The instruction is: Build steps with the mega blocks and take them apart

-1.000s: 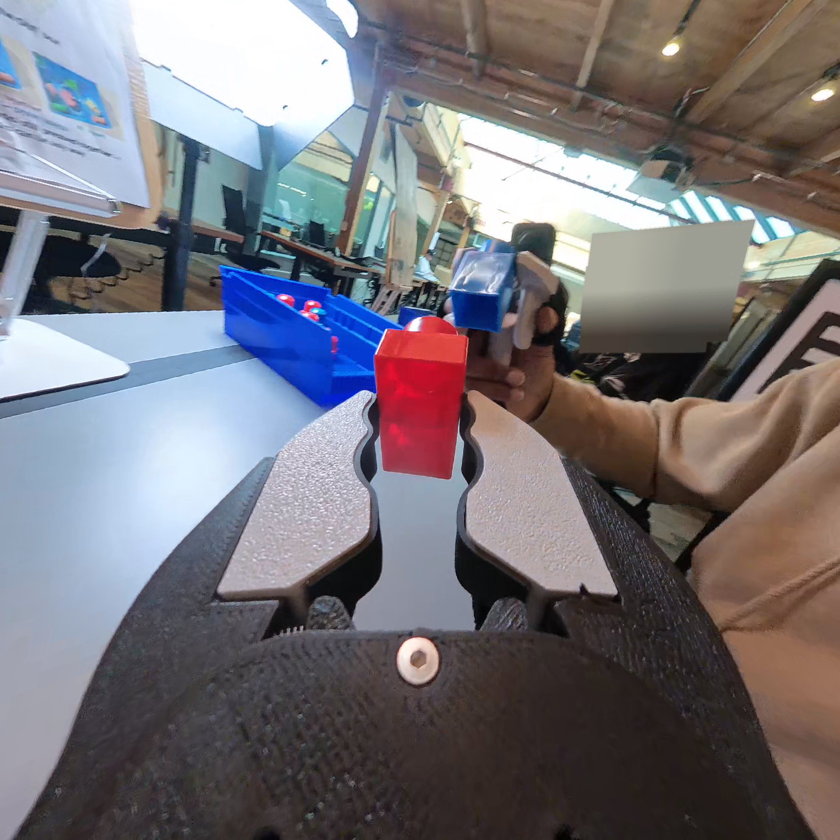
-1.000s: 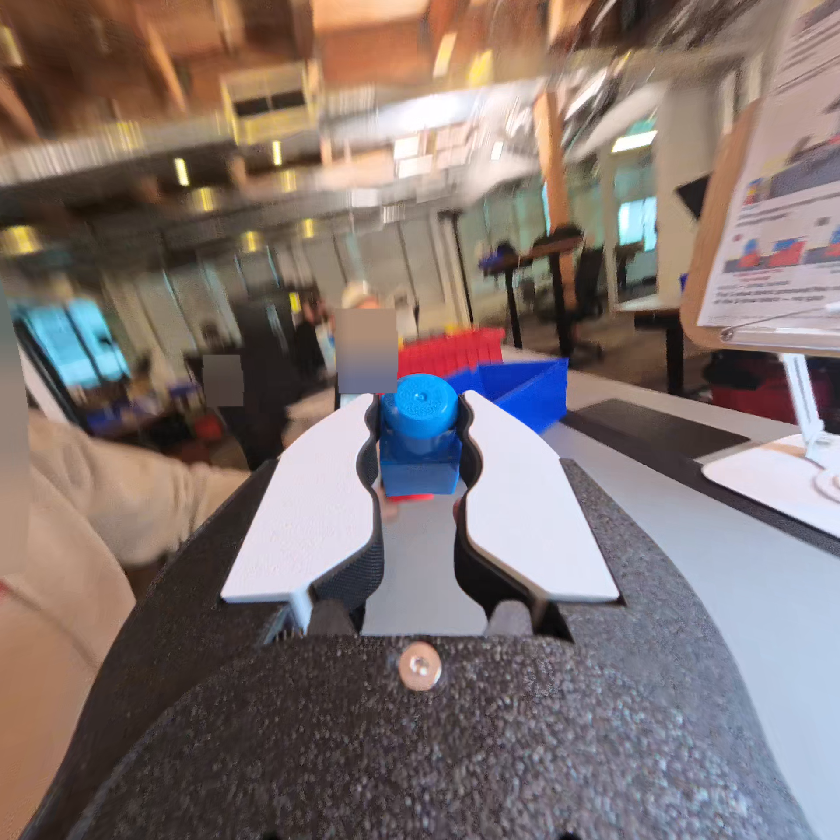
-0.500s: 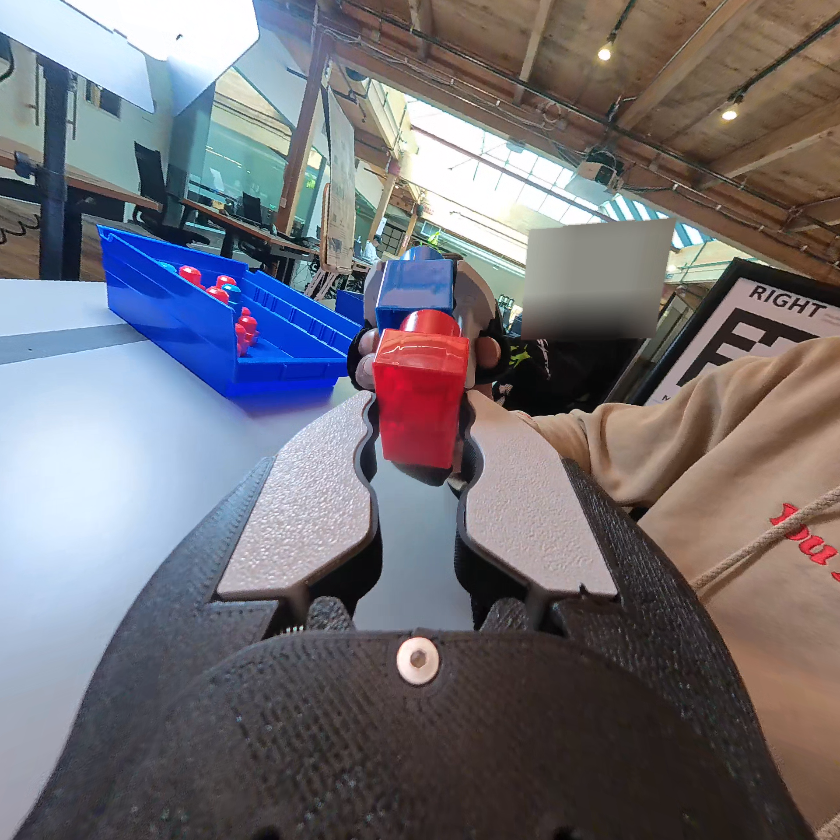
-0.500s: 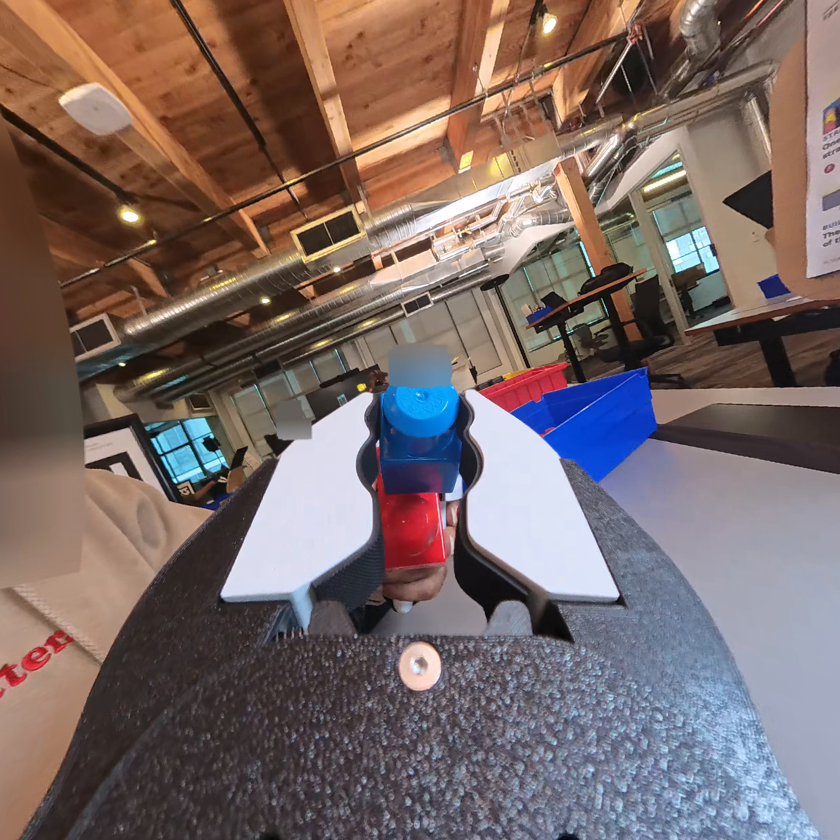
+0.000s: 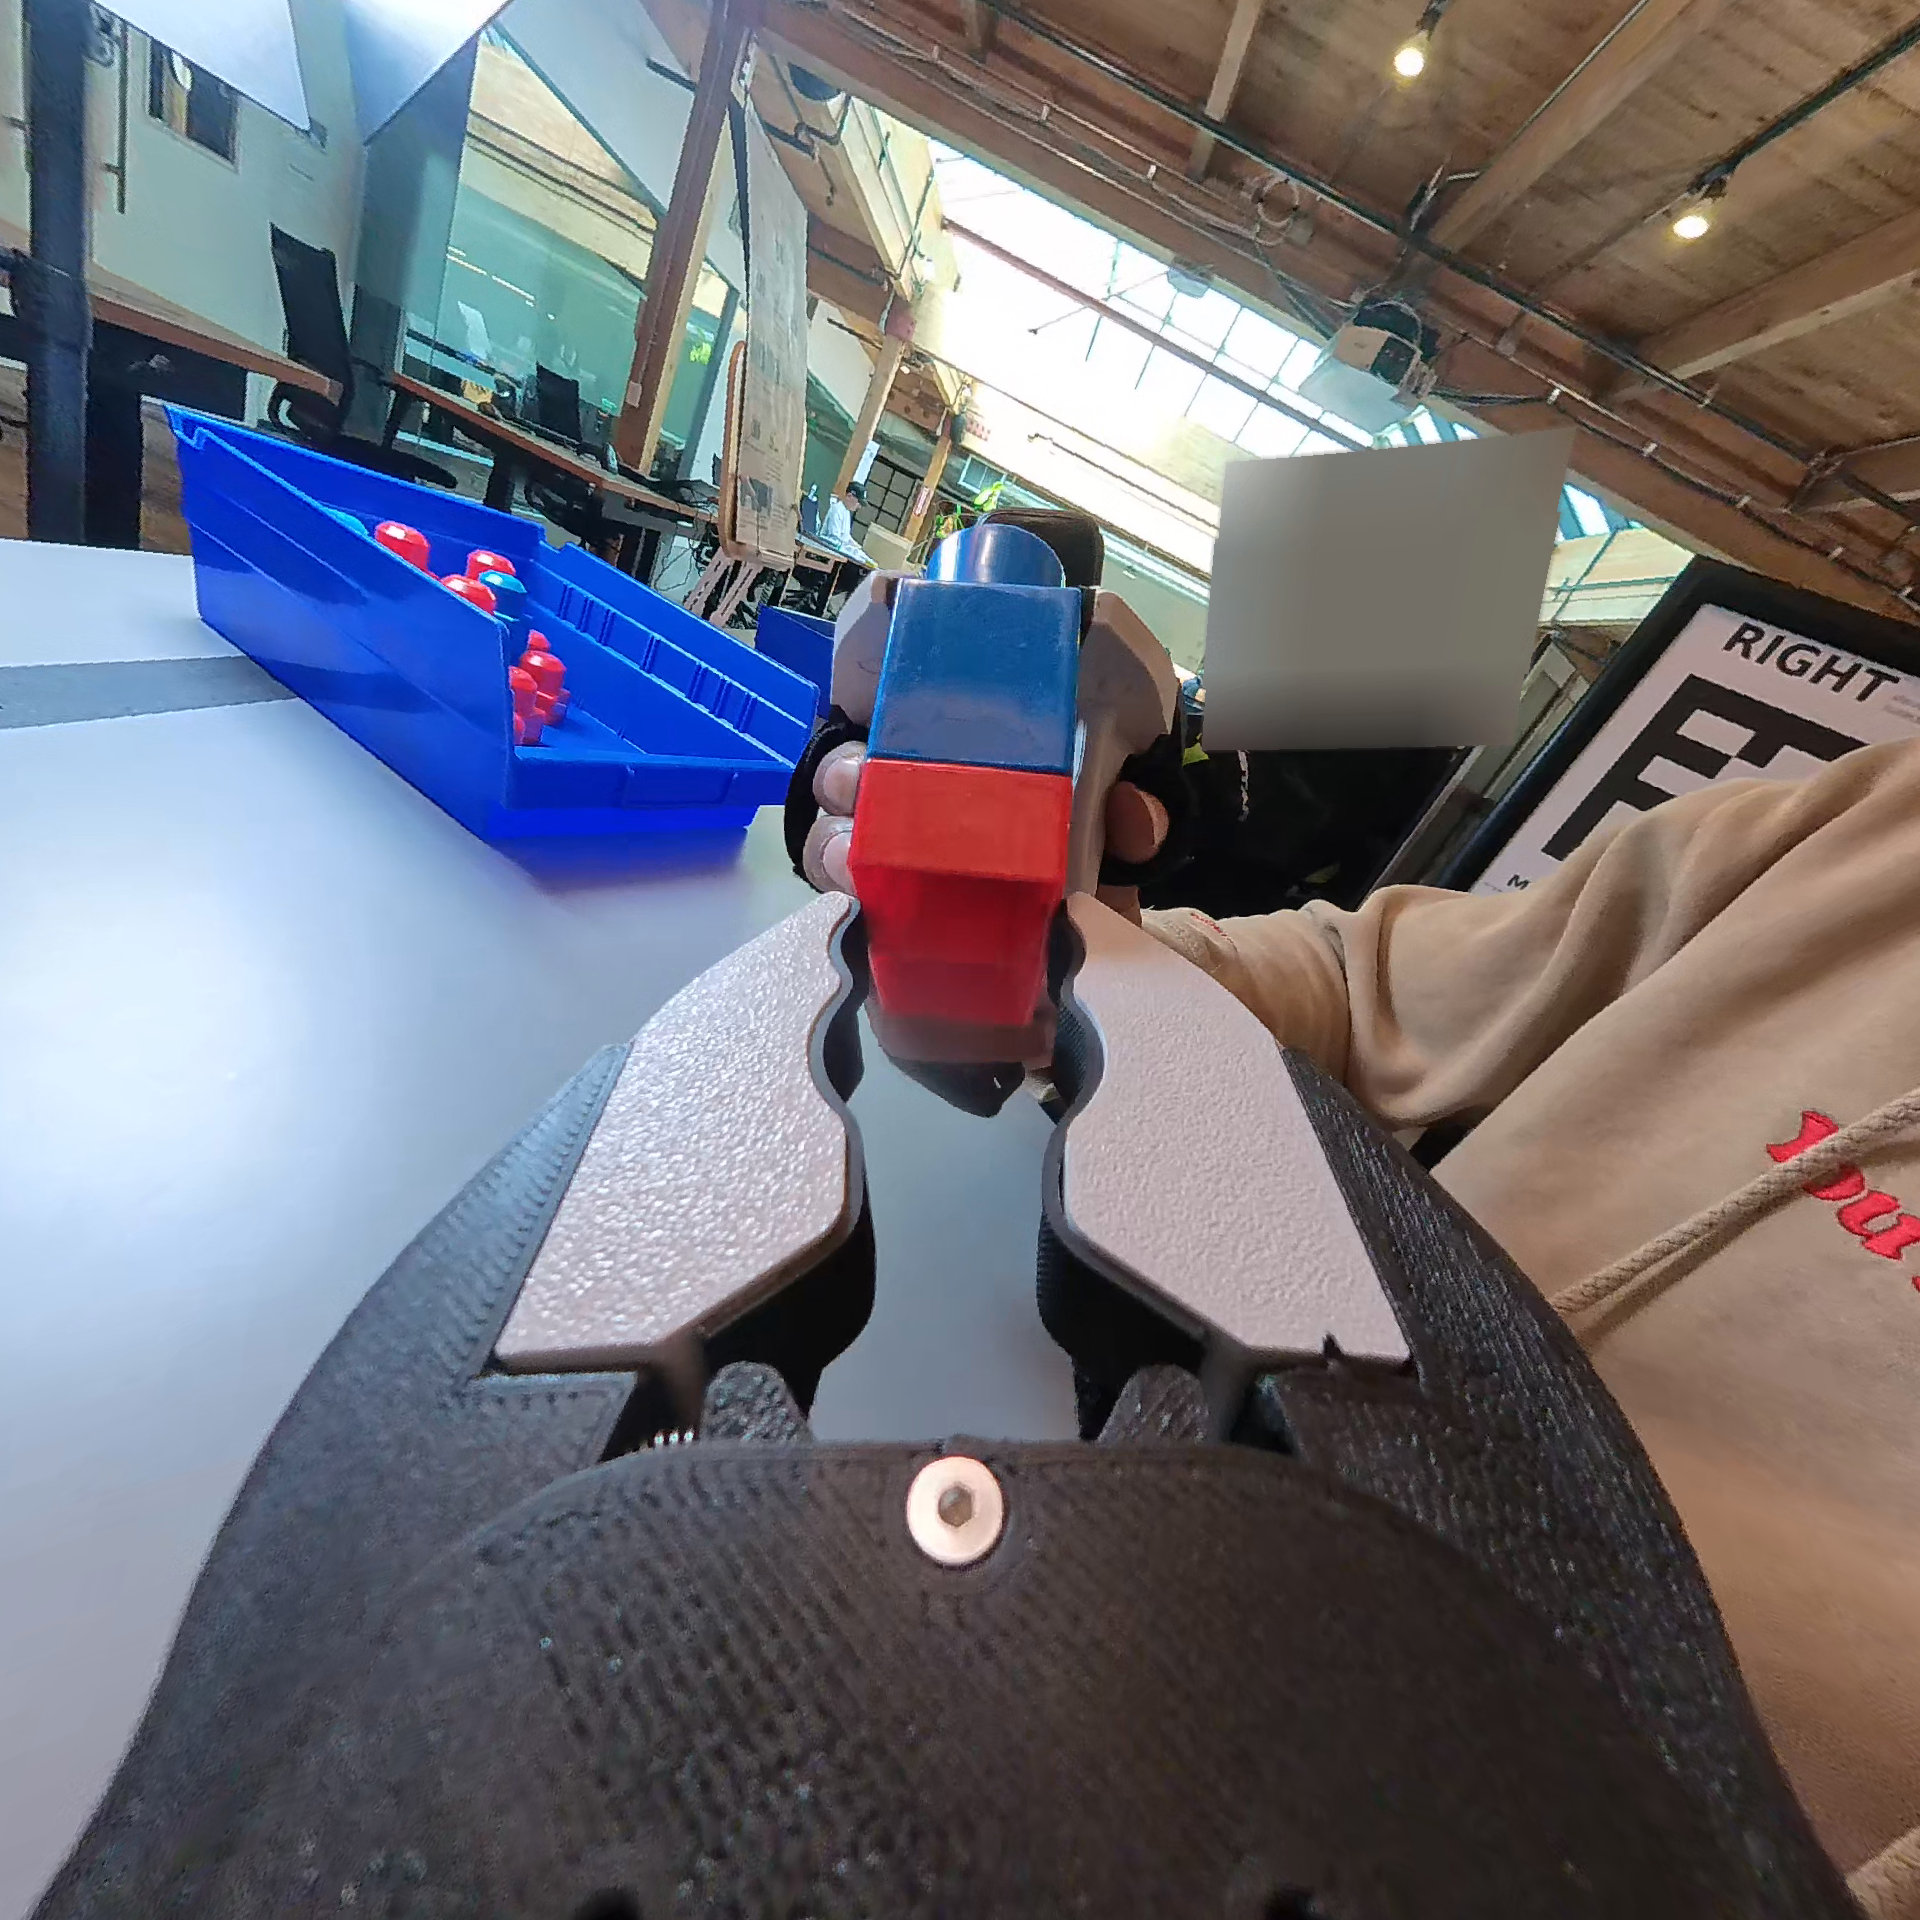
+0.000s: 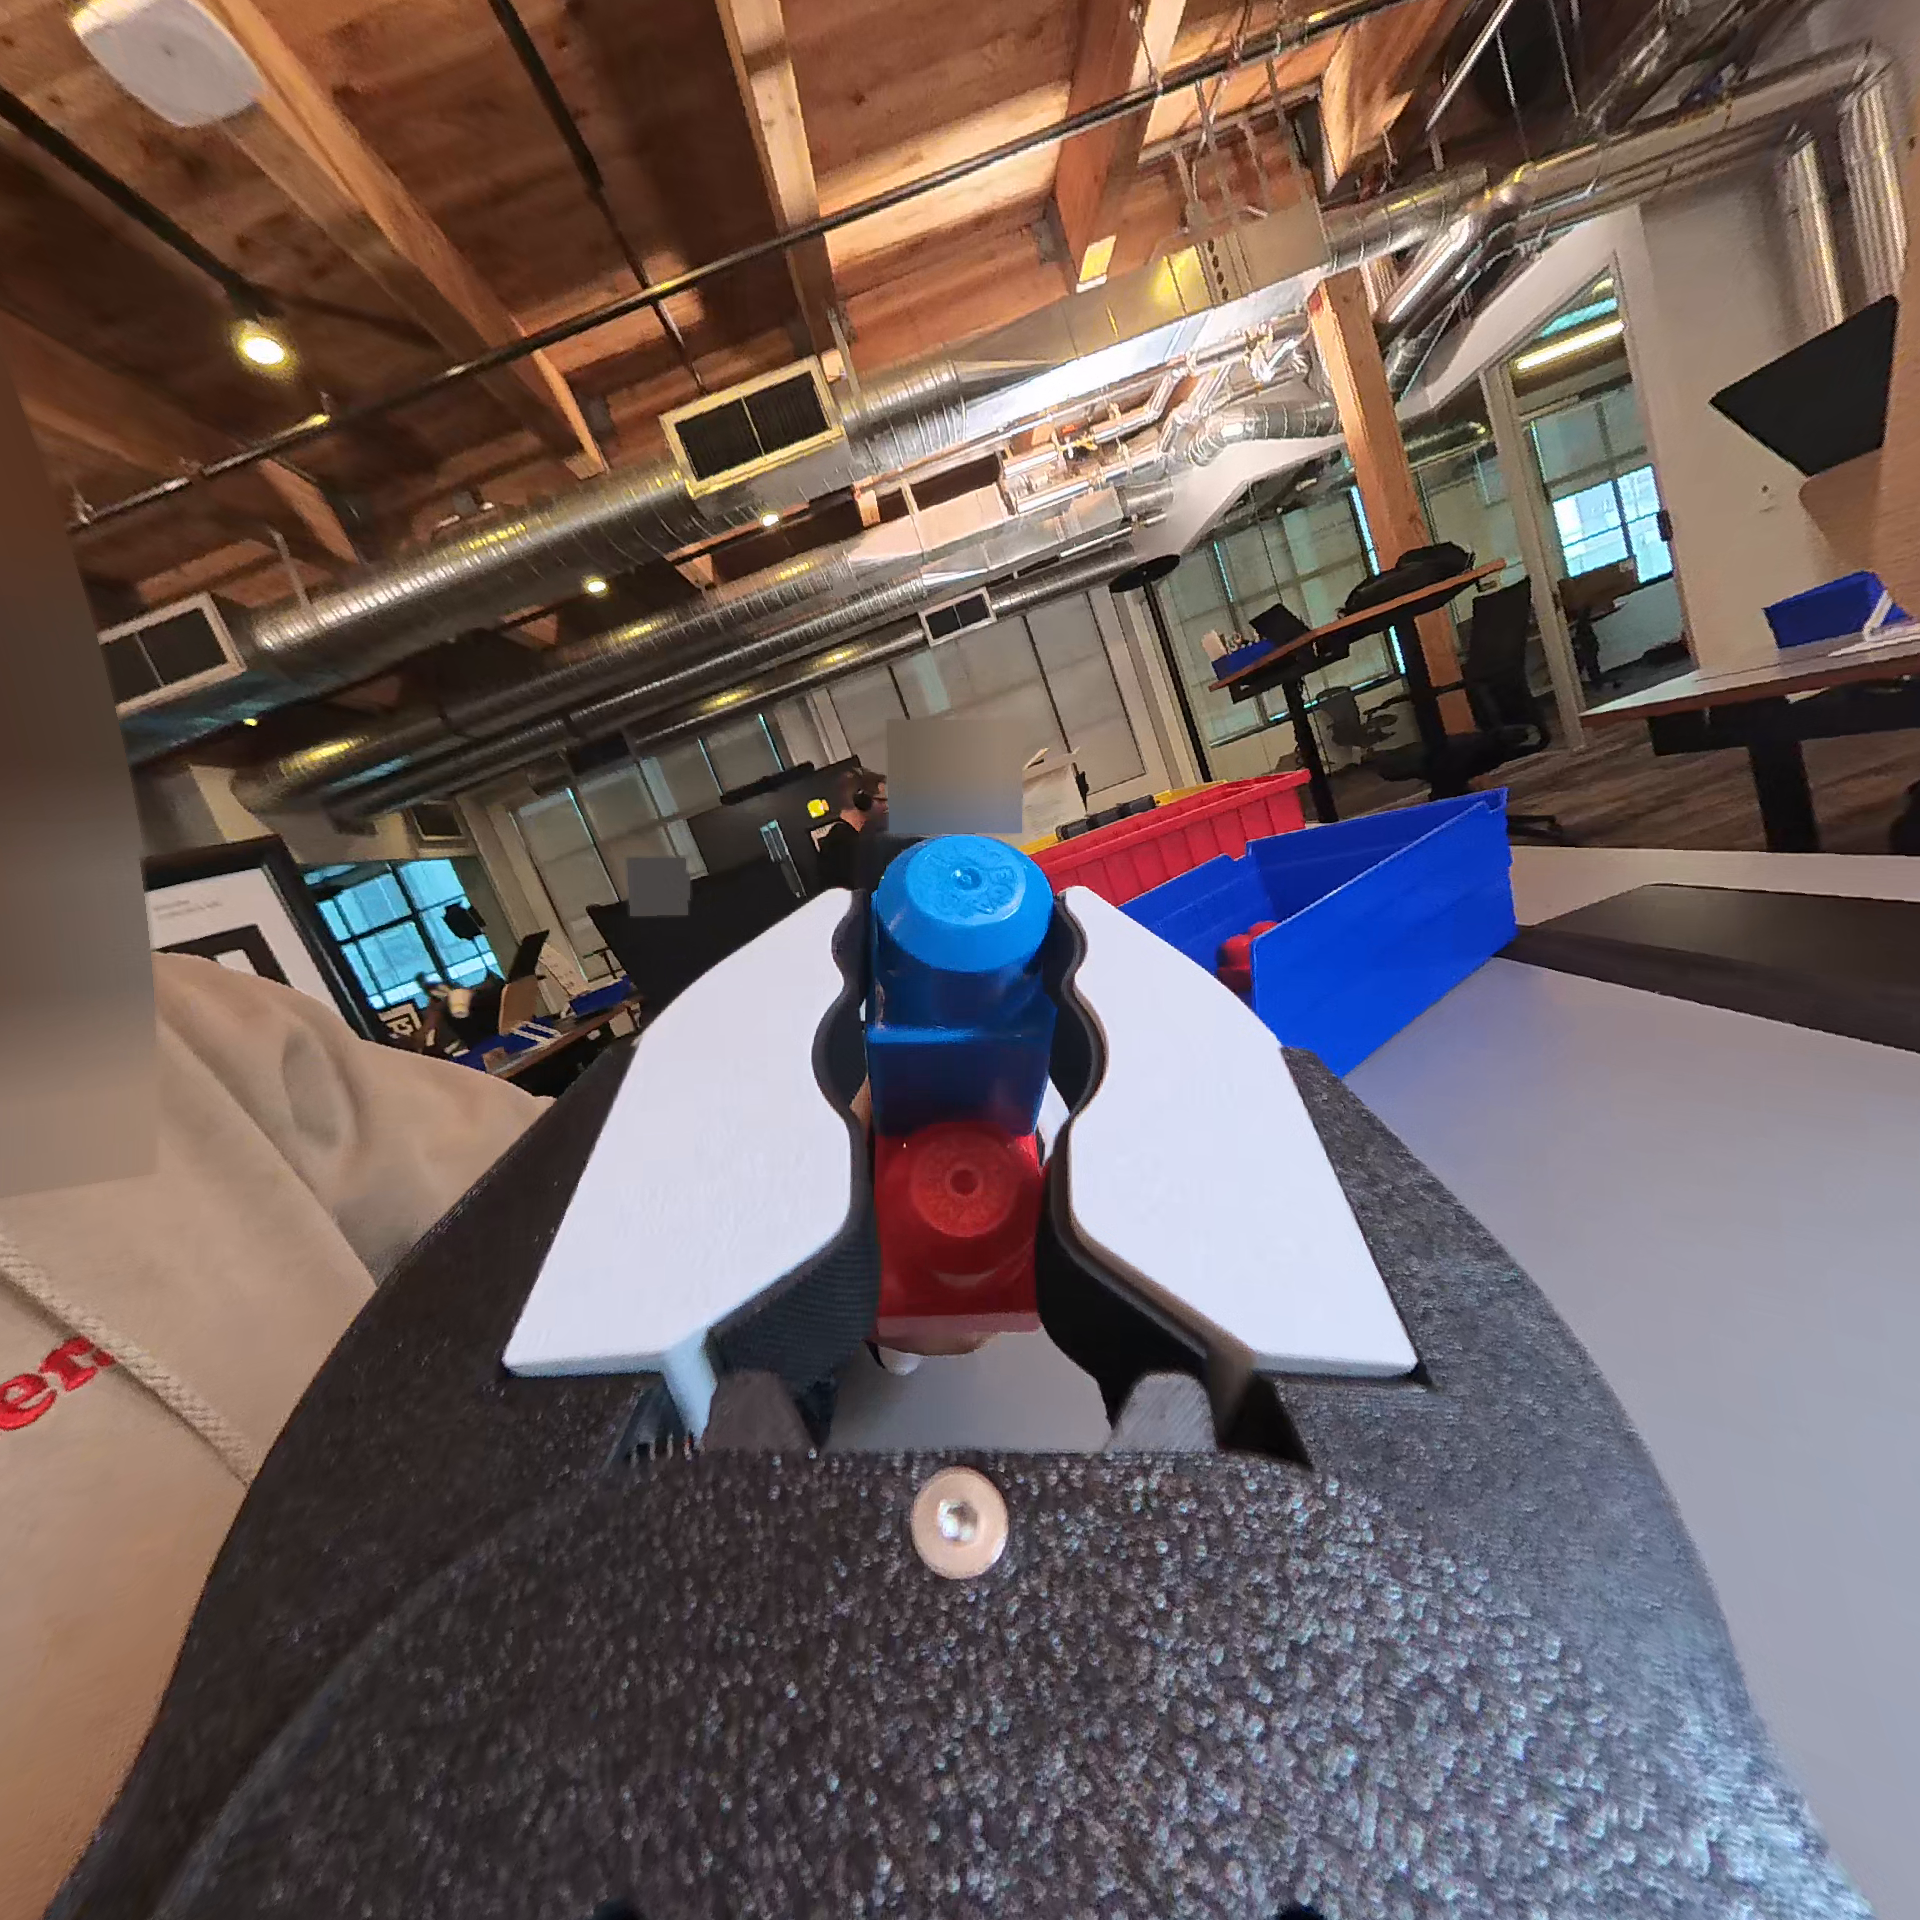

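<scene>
My left gripper (image 5: 958, 925) is shut on a red mega block (image 5: 961, 831) and holds it above the grey table (image 5: 260, 1039). A blue block (image 5: 971, 675) sits directly on top of the red one, edges touching. My right gripper (image 6: 958, 914) is shut on that blue block (image 6: 956, 997); its grey fingers (image 5: 1120, 675) flank the blue block in the left wrist view. In the right wrist view the red block (image 6: 956, 1236) shows just below the blue one, with one red stud uncovered. A person's hand holds the right gripper behind the blocks.
A blue bin (image 5: 343, 582) with several loose red and blue blocks lies on the table at the far left; it also shows in the right wrist view (image 6: 1382, 914), with a red bin (image 6: 1174, 836) behind it. A person's beige sleeve (image 5: 1558, 935) is at the right. One gripper's finger ends stand about 5 cm off the other's.
The two grippers came together. The blue block moved down onto the red block, and the red stud seen in the left wrist view is now covered.
</scene>
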